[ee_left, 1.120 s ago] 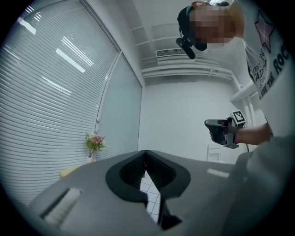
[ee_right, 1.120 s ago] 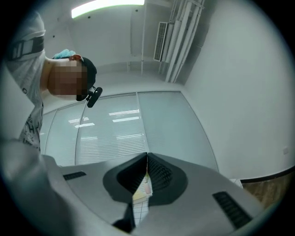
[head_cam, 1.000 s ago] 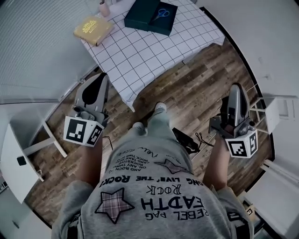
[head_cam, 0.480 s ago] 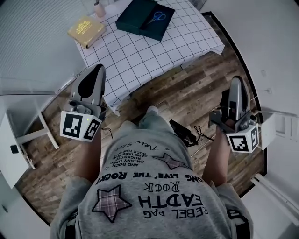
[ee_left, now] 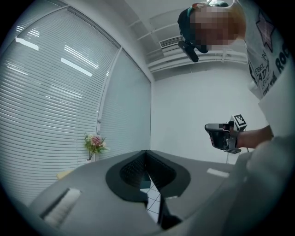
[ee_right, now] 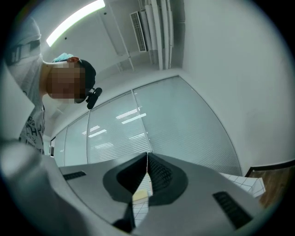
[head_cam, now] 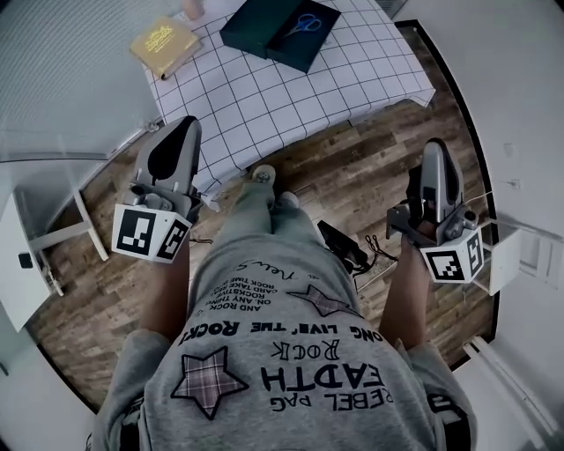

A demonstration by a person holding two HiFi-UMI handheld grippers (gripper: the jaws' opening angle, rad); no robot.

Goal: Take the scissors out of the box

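- One person is seen from above at the bottom of the head view, in a grey shirt [head_cam: 291,370] printed with two stars.
- There are two tools, one in each hand. Both are held out at the person's sides and point toward the top of the frame.
- The left tool [head_cam: 182,125] is left of centre, with its marker cube [head_cam: 145,233] nearest the body. Its jaws are together with nothing between them. It lies about level, and its tip shows just beside the worktop's near left edge.
- The right tool [head_cam: 434,148] is right of centre, with its marker cube [head_cam: 454,264] nearest the body. Its jaws are closed and empty too. It is tipped slightly upward over the wooden floor [head_cam: 370,167].
- One black device [head_cam: 339,247] with thin cables lies on the floor, between the person's legs and the right tool.
- One worktop [head_cam: 264,97] under a white checked cloth fills the upper middle.
- On it are one yellow book [head_cam: 165,44] at upper left and one dark box [head_cam: 256,31], open, at top centre.
- One pair of scissors [head_cam: 305,24] with blue handles lies in the right half of the box, well apart from both tools.
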